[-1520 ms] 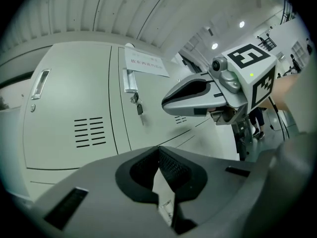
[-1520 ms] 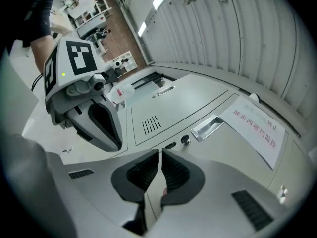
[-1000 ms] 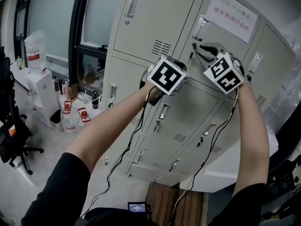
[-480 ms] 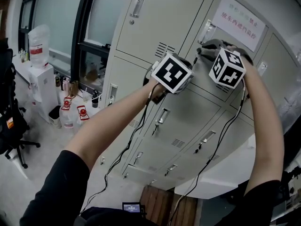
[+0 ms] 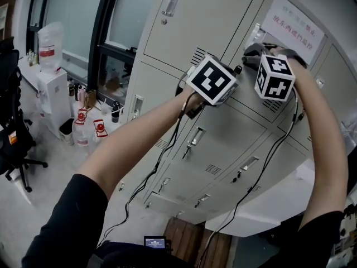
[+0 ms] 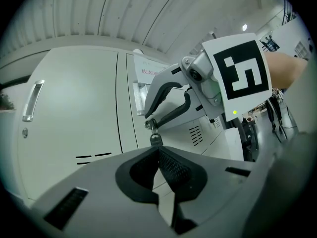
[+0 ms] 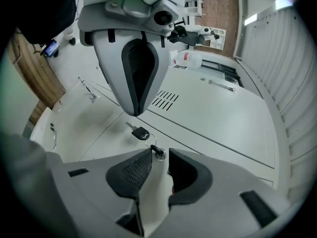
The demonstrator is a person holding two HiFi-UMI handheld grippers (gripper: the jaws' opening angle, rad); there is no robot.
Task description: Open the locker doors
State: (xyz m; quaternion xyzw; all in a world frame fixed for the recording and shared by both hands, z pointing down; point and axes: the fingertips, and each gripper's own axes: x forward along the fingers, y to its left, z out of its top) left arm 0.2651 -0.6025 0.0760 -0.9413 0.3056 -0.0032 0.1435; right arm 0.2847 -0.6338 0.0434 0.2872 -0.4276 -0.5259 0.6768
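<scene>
The grey locker door [image 5: 262, 88] carrying a paper notice [image 5: 291, 22] is closed flush. Its lock holds a small key [image 7: 158, 152], and a second black key [image 7: 140, 132] hangs from it on a ring. My right gripper [image 7: 159, 155] is open, its pads standing on either side of the inserted key with a gap. It is held at the lock under the door handle in the head view [image 5: 252, 53]. My left gripper [image 6: 158, 150] is shut and holds nothing. Its tip is just below the hanging key [image 6: 155, 139] and next to the right gripper [image 6: 148, 123].
More closed locker doors with metal handles [image 5: 193, 137] fill the wall. At left stand a water dispenser [image 5: 49, 85], bottles on the floor [image 5: 89, 130] and an office chair [image 5: 11, 133]. A wooden pallet [image 5: 189, 239] lies near my feet.
Both grippers have moved up the locker face and closer together. The right gripper's cube has turned more upright at the lock.
</scene>
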